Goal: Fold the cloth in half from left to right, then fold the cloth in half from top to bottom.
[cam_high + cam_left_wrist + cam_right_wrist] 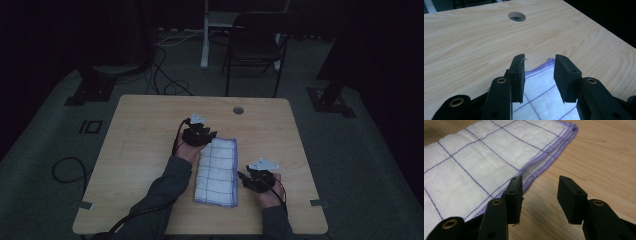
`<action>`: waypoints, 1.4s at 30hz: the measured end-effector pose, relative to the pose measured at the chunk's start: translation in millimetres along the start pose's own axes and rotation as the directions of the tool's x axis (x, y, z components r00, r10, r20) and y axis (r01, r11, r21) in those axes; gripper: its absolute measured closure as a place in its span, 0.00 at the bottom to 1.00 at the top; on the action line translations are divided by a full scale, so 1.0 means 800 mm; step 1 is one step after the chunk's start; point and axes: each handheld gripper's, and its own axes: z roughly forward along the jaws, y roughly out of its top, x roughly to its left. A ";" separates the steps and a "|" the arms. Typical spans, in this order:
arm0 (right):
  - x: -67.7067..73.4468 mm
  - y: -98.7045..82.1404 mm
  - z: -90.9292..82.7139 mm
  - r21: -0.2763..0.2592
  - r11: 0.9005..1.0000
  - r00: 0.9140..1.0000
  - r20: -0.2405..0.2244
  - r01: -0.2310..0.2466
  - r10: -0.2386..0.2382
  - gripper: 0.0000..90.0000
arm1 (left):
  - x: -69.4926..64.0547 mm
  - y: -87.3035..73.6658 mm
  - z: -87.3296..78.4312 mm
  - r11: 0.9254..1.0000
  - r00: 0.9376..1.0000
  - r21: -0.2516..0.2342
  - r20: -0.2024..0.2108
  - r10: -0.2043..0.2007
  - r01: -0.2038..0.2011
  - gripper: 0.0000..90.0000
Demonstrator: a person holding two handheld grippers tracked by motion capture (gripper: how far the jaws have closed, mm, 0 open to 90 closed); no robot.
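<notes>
Folded white cloth [217, 171] with purple grid lines lay flat on the wooden table [145, 145], long axis running near-to-far, slightly right of table centre. Left gripper [199, 134] sat at the cloth's far-left corner; its jaws stood apart with nothing clamped, and in the left gripper view the cloth corner [541, 82] showed below and between them, pads clear of the fabric. Right gripper [257, 179] was just beside the cloth's right edge, toward the near end; jaws also parted, gripping nothing. In the right gripper view the left jaw hung at the stitched purple hem [541, 163], where the folded layers showed a small gap, and the right jaw was over bare wood. Round cable hole [238, 110] near the far edge of the table, well apart from the cloth. Dark chair [255, 42] stood on the floor beyond the table
</notes>
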 end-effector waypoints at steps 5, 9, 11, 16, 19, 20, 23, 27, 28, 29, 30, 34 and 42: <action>0.001 0.000 0.001 0.002 1.000 1.000 0.000 0.002 -0.002 0.62 | 0.009 -0.002 -0.003 1.000 1.000 -0.001 -0.016 -0.011 0.011 0.68; 0.001 0.000 0.001 0.003 1.000 1.000 -0.001 0.003 -0.003 0.62 | 0.019 -0.007 -0.005 1.000 0.999 0.001 -0.035 -0.023 0.023 0.68; 0.001 0.000 0.000 0.002 1.000 1.000 -0.001 0.003 -0.003 0.62 | 0.027 -0.013 -0.004 0.999 0.998 0.012 -0.046 -0.036 0.036 0.67; 0.000 0.000 0.001 0.002 1.000 1.000 -0.001 0.002 -0.002 0.62 | 0.045 -0.025 -0.001 0.997 0.995 0.032 -0.080 -0.065 0.068 0.66; 0.001 0.000 0.002 0.003 1.000 1.000 -0.003 0.002 -0.002 0.62 | 0.051 -0.030 0.002 0.996 0.993 0.041 -0.100 -0.069 0.073 0.65; 0.001 0.000 0.002 0.004 1.000 1.000 -0.003 0.002 -0.002 0.62 | 0.053 -0.032 0.003 0.996 0.993 0.045 -0.102 -0.067 0.071 0.65; 0.001 0.000 0.002 0.003 1.000 1.000 -0.004 0.002 -0.002 0.62 | 0.056 -0.037 0.007 0.996 0.991 0.051 -0.110 -0.072 0.078 0.64; 0.001 0.000 0.001 0.002 1.000 1.000 -0.004 0.003 -0.003 0.62 | 0.059 -0.042 0.012 0.995 0.990 0.054 -0.114 -0.081 0.087 0.63; 0.001 0.000 0.001 0.002 1.000 1.000 -0.005 0.003 -0.003 0.62 | 0.059 -0.044 0.014 0.994 0.990 0.057 -0.114 -0.083 0.090 0.63; 0.001 0.000 0.001 0.003 1.000 1.000 -0.005 0.004 -0.004 0.62 | 0.059 -0.045 0.015 0.994 0.990 0.059 -0.115 -0.084 0.091 0.63; 0.002 0.000 0.001 0.004 1.000 1.000 -0.005 0.003 -0.003 0.62 | 0.059 -0.046 0.017 0.994 0.989 0.061 -0.116 -0.087 0.095 0.63; 0.002 0.000 0.002 0.005 1.000 1.000 -0.005 0.004 -0.004 0.62 | 0.058 -0.050 0.027 0.992 0.988 0.074 -0.121 -0.092 0.102 0.62; 0.001 -0.001 0.001 0.003 1.000 1.000 -0.005 0.002 -0.002 0.62 | 0.055 -0.050 0.043 0.989 0.988 0.095 -0.124 -0.097 0.109 0.62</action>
